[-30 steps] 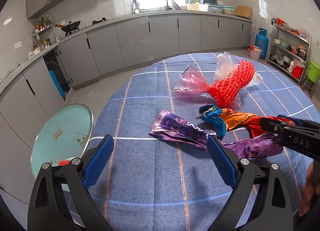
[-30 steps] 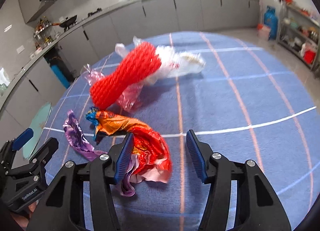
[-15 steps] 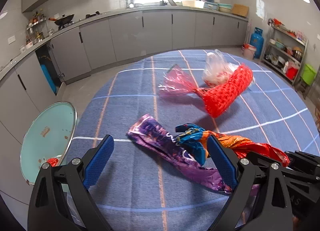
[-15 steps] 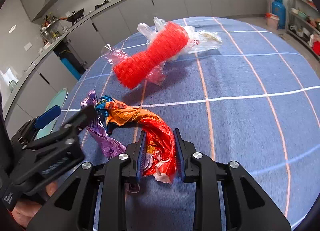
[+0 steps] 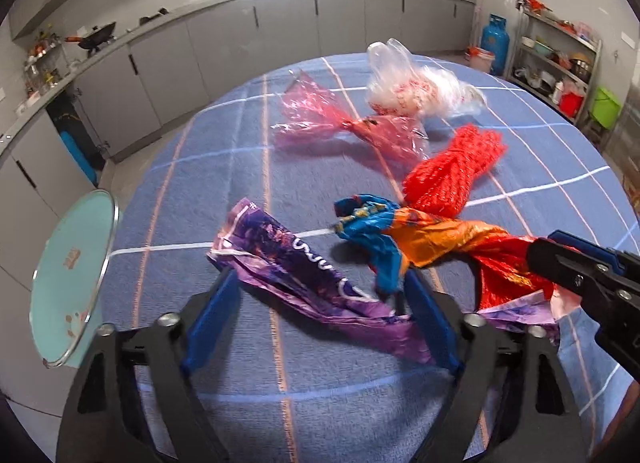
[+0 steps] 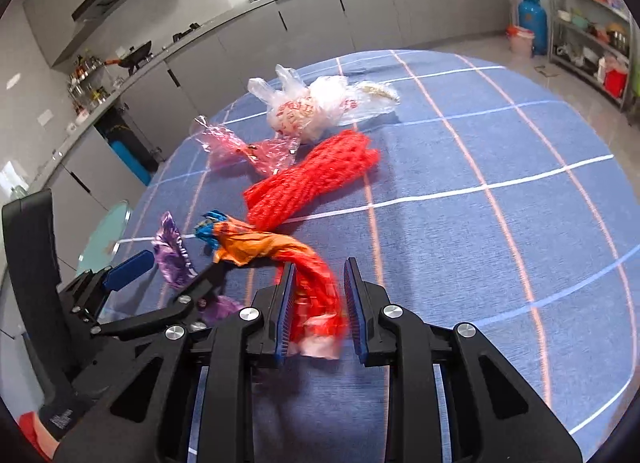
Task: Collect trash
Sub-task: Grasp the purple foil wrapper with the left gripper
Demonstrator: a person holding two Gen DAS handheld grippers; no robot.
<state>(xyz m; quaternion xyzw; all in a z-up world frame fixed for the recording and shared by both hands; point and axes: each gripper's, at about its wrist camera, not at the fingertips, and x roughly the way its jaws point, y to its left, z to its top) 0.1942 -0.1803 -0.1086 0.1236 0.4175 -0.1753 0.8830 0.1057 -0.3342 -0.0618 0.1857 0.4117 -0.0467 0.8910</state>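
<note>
- Right gripper (image 6: 318,307) clamped on orange-red snack wrapper (image 6: 280,251), lifted over blue checked tablecloth (image 6: 480,223); thin foil may slip.
- Left gripper (image 5: 320,319) jaws closing, not yet pinching purple wrapper (image 5: 304,275) between them; tangled wrappers risk dragging.

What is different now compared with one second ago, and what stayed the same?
The right gripper closed on the red and orange wrapper and is lifting its end. The left gripper moved in over the purple wrapper, its jaws just closing partly, not yet pressing. The red foam net shifted off the pink cellophane. The clear bag stayed.
</note>
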